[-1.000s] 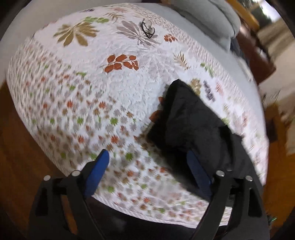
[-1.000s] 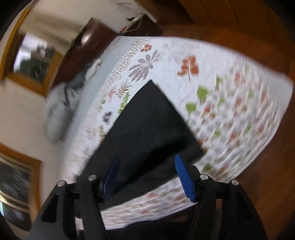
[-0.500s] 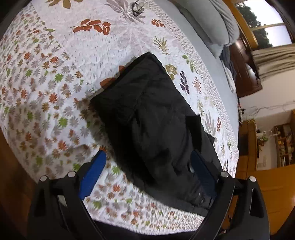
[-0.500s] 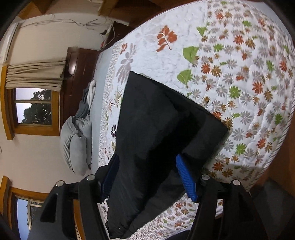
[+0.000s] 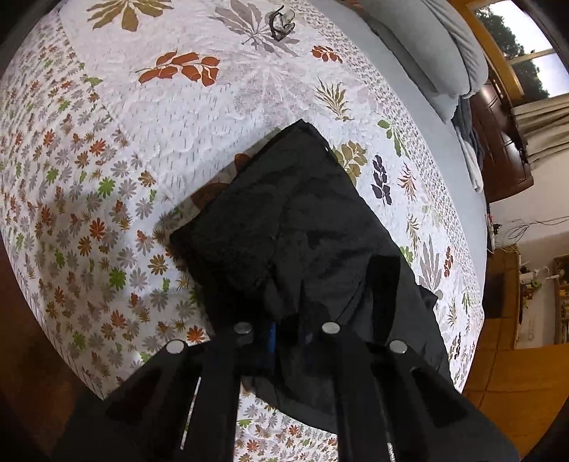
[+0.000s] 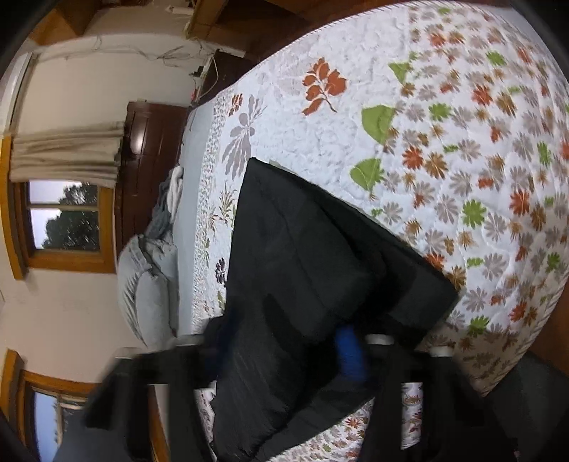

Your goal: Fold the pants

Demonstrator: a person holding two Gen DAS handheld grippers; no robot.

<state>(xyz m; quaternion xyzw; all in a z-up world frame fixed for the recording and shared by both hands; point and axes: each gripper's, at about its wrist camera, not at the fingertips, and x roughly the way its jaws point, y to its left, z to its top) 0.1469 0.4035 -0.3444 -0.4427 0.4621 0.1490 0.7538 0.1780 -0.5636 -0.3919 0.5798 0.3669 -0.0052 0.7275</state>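
Note:
Black pants (image 5: 284,220) lie folded into a long slab on a floral quilt (image 5: 160,117). My left gripper (image 5: 288,320) is over their near end. Its jaws are closing, the fingers are drawn together and black cloth is bunched between them beside a blue pad (image 5: 272,337). In the right wrist view the pants (image 6: 302,231) run away from the camera. My right gripper (image 6: 288,341), blurred, has its jaws closing on their near edge, with cloth between the fingers and against the blue pad (image 6: 350,352).
Eyeglasses (image 5: 282,19) rest on the quilt at the far end. Grey pillows (image 5: 437,46) and a dark wooden cabinet (image 5: 498,142) stand beyond the bed. Wooden floor (image 5: 515,383) borders the near bed edge. Curtained windows (image 6: 64,220) are on the wall.
Both grippers went from wide open around the pants' near end to closed on the cloth. Both moved in and lower toward the pants, and each rolled somewhat.

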